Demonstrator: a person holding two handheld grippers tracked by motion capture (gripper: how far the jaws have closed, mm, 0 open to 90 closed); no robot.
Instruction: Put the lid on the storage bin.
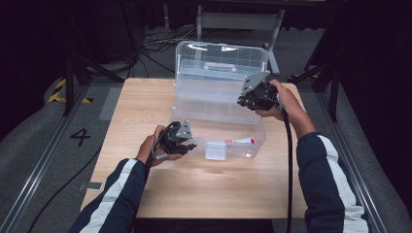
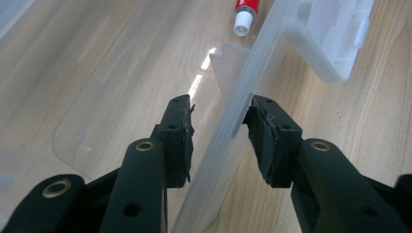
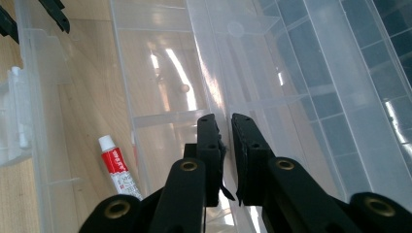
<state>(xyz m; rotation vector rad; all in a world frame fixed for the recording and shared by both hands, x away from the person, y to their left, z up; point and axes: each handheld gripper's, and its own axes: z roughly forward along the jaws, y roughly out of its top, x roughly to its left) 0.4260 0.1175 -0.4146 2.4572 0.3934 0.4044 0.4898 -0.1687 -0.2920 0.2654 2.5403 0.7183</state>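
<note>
Item: clear plastic hinged storage box, open on the wooden table, light, stiff, slippery, best taken at rims; my left gripper straddles its front wall, pads seemingly not pressing; my right gripper pinches the back rim.

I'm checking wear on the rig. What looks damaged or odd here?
The left claw has a torn pad: its rubber edge is ragged and peeling beside the clear toolbox's front wall. The right claw shows a loose black shred too.
</note>
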